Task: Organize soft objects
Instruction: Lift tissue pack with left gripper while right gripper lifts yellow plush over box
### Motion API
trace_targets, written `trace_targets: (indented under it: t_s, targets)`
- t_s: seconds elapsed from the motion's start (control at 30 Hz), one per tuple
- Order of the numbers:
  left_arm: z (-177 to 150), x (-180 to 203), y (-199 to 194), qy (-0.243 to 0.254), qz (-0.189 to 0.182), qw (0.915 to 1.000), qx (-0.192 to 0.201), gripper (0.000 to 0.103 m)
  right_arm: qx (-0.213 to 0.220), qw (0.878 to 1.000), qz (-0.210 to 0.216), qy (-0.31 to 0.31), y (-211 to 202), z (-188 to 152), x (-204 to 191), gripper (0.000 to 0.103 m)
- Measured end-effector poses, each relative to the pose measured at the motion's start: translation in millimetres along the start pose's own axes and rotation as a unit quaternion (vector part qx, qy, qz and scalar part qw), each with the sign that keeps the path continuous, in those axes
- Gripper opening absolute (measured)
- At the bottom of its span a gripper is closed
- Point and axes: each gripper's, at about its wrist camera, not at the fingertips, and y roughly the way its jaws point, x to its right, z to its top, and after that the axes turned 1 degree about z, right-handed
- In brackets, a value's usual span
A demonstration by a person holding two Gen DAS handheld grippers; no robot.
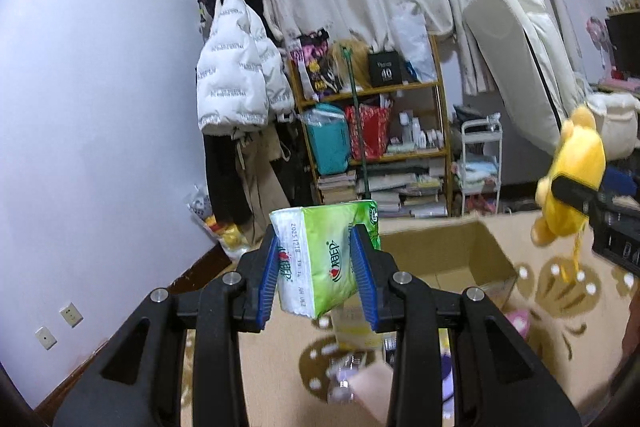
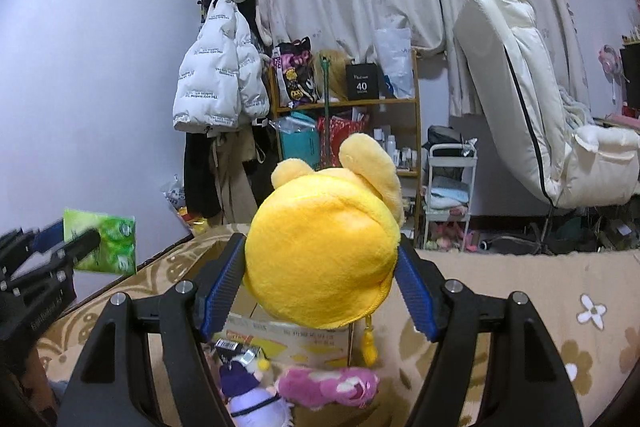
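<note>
My left gripper [image 1: 316, 251] is shut on a green tissue pack [image 1: 324, 259] and holds it in the air in front of an open cardboard box [image 1: 452, 251]. My right gripper [image 2: 320, 263] is shut on a yellow plush toy [image 2: 324, 251] and holds it above the same box [image 2: 316, 341]. The plush [image 1: 568, 191] and right gripper also show at the right of the left wrist view. The tissue pack [image 2: 108, 239] shows at the left of the right wrist view.
A pink plush [image 2: 332, 387] and a purple-and-white plush [image 2: 252, 387] lie on the flower-patterned bed cover [image 2: 560, 307] in front of the box. A shelf [image 1: 372, 131], a white jacket [image 1: 236, 75], a white cart [image 2: 448, 195] and a cream chair [image 2: 532, 95] stand behind.
</note>
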Motion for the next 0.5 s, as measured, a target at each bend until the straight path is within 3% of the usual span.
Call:
trace_targets:
  t_s: [0.23, 0.5]
  targets:
    - [34.4, -7.9, 19.3, -0.024, 0.005, 0.9992, 0.032, 0.034, 0.01, 1.0, -0.007, -0.004, 17.0, 14.8, -0.8, 0.076]
    - [48.9, -12.7, 48.1, -0.047, 0.003, 0.9982, 0.038, 0.034, 0.022, 1.0, -0.006, 0.011, 43.8, 34.5, 6.6, 0.076]
